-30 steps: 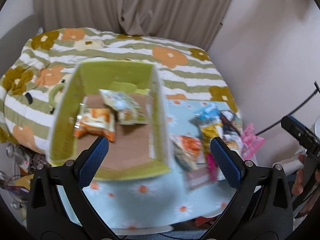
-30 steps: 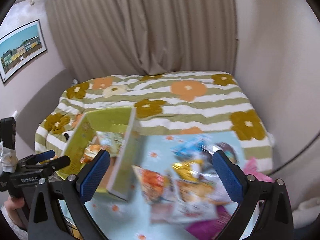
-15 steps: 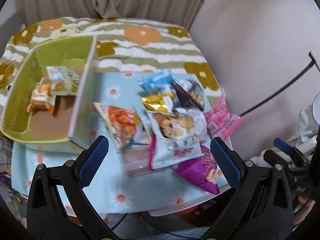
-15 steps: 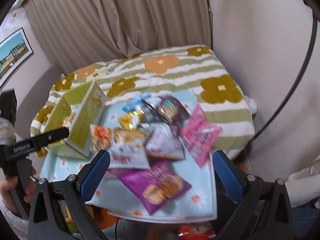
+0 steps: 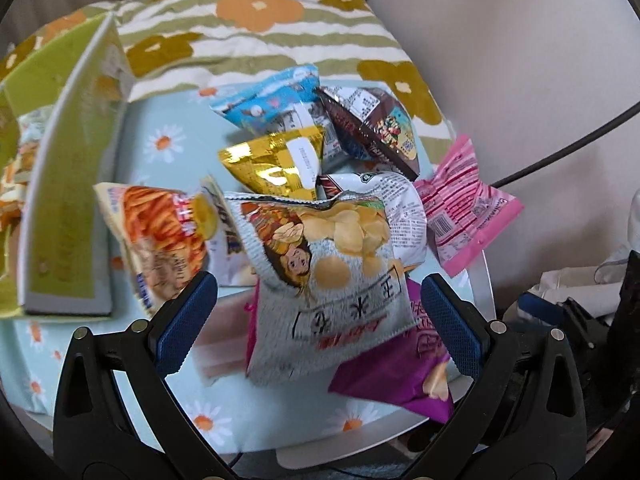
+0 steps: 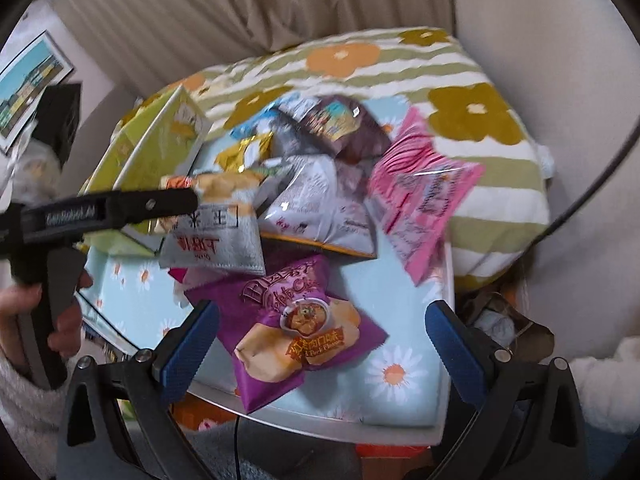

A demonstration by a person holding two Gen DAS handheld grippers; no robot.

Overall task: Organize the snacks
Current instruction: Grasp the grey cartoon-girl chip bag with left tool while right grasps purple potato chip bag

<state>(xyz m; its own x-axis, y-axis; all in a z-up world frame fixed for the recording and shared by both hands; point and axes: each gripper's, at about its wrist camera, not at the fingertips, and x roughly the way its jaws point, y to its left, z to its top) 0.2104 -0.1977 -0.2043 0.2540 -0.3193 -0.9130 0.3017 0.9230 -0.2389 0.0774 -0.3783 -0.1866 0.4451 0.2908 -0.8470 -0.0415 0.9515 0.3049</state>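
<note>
Snacks (image 5: 320, 216) lie heaped mid-table (image 6: 404, 304), beside the green box (image 5: 68, 216) at its left edge. Both claws, left (image 5: 318, 316) and right (image 6: 322, 344), hover wide open and empty. Picking step: next, close on one bag.

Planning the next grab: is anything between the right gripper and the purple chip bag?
Nothing visible. The right gripper is open just above the purple chip bag, which lies on top at the pile's near edge; the silver bag only touches its far corner.
</note>
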